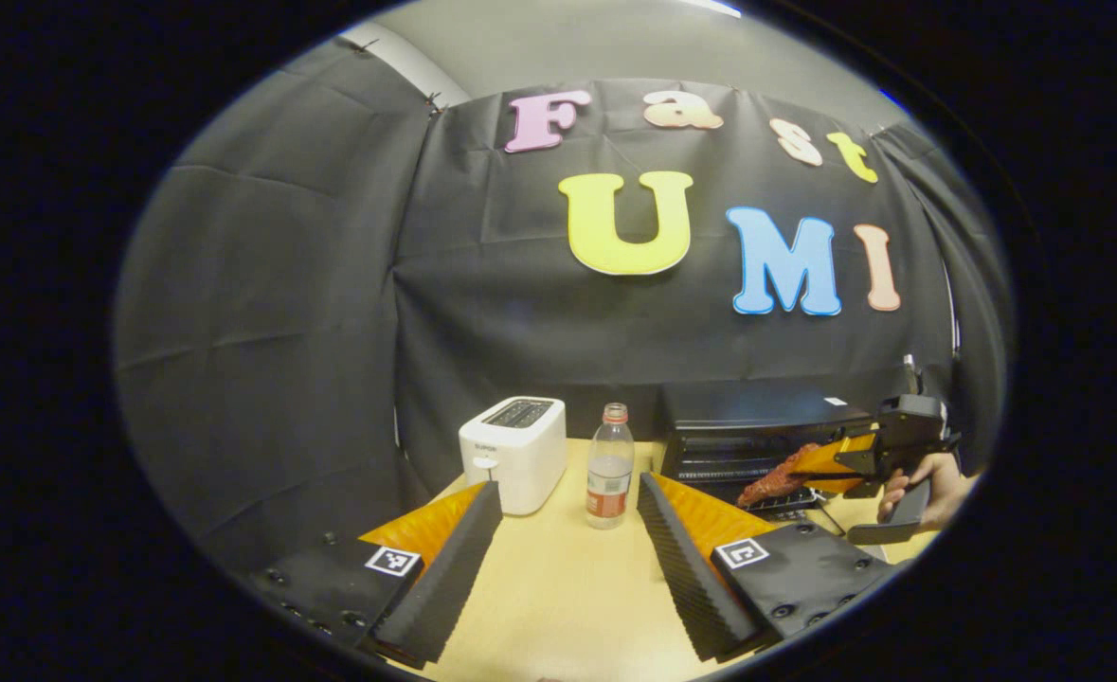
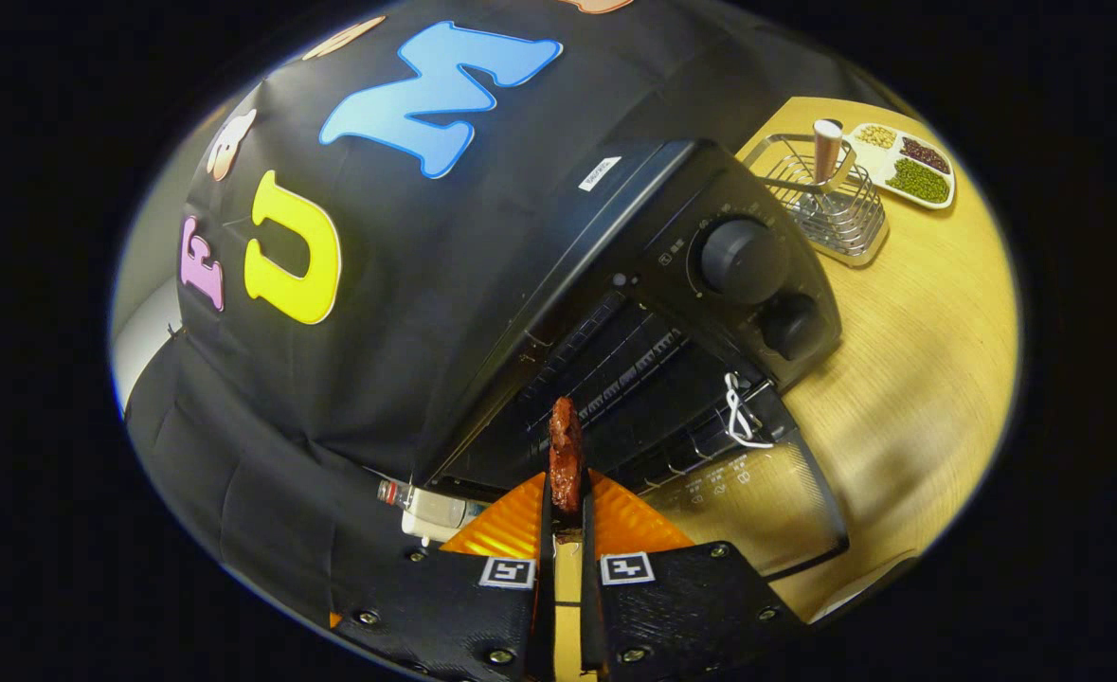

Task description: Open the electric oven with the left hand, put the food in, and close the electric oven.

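Food (image 2: 566, 455) sits clenched in right claw (image 2: 566, 507) before open oven (image 2: 672, 313); left claw (image 1: 567, 521) released.

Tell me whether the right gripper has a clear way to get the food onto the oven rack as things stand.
Probably yes. The oven door hangs open, and the right gripper, shut on the food, points at the bare rack. Only a white tie sits to one side.
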Tool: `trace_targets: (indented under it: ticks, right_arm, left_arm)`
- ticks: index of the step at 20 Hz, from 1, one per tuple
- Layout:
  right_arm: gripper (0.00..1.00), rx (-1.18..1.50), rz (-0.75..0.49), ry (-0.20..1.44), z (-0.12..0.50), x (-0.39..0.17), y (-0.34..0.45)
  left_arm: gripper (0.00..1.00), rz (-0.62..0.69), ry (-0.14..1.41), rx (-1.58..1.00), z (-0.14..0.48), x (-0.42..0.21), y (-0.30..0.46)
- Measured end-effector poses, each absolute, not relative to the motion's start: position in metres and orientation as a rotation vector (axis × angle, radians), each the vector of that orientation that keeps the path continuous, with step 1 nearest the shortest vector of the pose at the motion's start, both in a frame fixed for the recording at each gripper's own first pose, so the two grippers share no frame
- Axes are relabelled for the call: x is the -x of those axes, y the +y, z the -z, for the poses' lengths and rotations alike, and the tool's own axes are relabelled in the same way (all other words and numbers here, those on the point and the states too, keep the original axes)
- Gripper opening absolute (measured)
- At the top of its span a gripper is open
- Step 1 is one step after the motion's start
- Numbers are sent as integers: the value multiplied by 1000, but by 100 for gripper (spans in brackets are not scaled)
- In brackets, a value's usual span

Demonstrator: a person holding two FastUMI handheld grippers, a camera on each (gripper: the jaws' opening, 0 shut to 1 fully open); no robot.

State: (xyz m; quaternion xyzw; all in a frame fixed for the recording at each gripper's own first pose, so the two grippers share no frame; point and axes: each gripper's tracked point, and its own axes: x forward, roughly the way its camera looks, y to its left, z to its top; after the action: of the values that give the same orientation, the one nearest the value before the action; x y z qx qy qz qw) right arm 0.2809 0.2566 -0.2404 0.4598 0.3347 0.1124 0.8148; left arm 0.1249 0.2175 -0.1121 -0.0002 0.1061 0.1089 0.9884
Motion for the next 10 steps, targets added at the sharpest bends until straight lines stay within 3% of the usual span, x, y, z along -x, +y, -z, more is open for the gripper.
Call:
trace_targets:
  ticks: [1,2,6,8,10]
  right_arm:
    - [11,-973,-236,697,241,-290,257]
    - [11,-971,-240,687,241,-296,258]
    - [11,-989,-259,670,241,-306,269]
    - [11,-992,-257,671,246,-309,273]
    - [11,-977,-243,685,256,-311,273]
  left_arm:
    - [91,-223,218,1,112,-124,219]
    - [97,-226,224,3,114,-123,221]
    - [100,-237,234,0,116,-122,227]
    - [100,-237,231,-7,115,-123,228]
    - [91,-238,229,-16,114,-123,230]
